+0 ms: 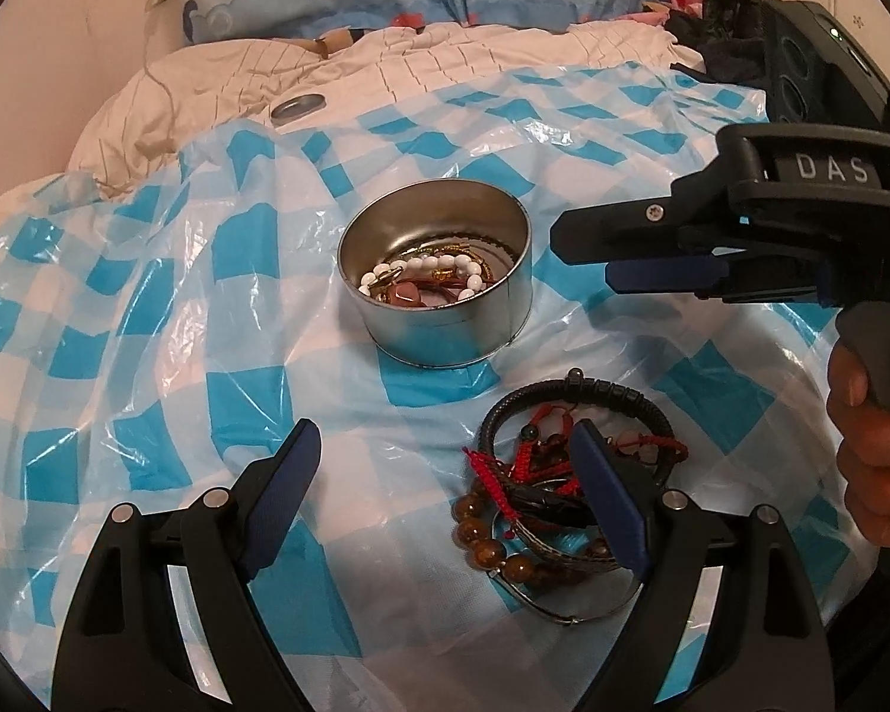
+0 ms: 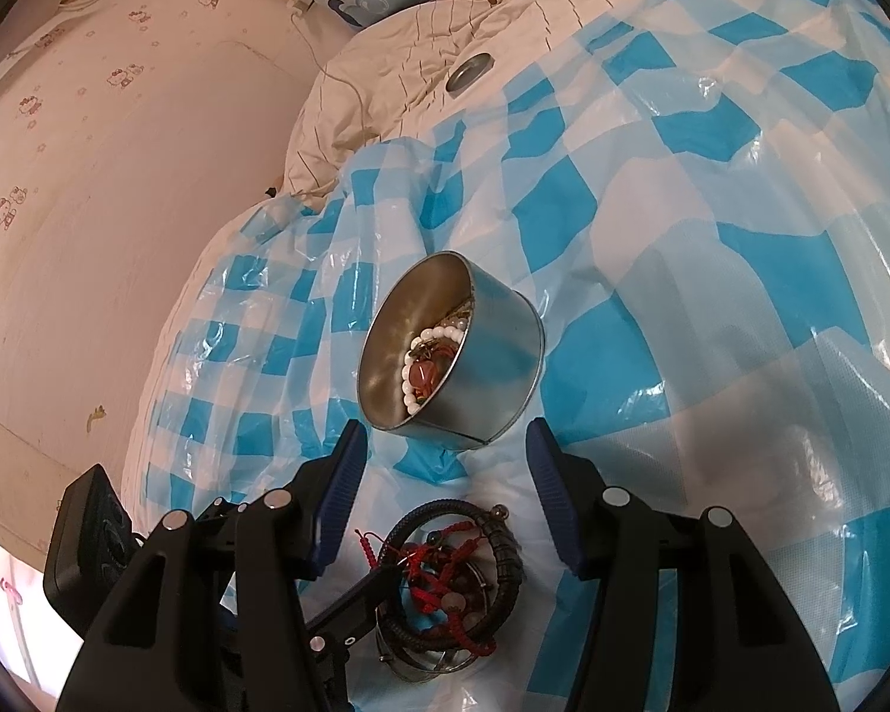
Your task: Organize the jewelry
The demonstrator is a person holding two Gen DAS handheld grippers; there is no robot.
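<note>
Because the pile of bracelets [image 1: 555,474] is a loose tangle of unlike pieces, it will likely handle unevenly: the black braided bangle [image 1: 569,394] looks springy and firm enough to pinch across its band, the brown wooden beads [image 1: 483,528] look hard, round and apt to roll off the pads, the red knotted cords [image 1: 492,471] are soft, light and ready to snag their neighbours, and the thin metal bangle [image 1: 563,608] at the bottom looks slick. The braided band seems the safest hold. The pile lies on the bed's blue-checked plastic sheet [image 1: 148,326], just under the right finger of the left hand-held gripper [image 1: 448,489], whose jaws stand wide and grasp nothing. Ahead of that tool stands a round metal tin [image 1: 439,291] with white beads [image 1: 445,267] and other pieces already inside. From the right wrist view the pile sits below and between the fingers of the right hand-held gripper [image 2: 448,492], which is half spread and empty, with the tin just beyond its tips. The only legible writing is "DAS" in pale letters on the right tool's body.
</note>
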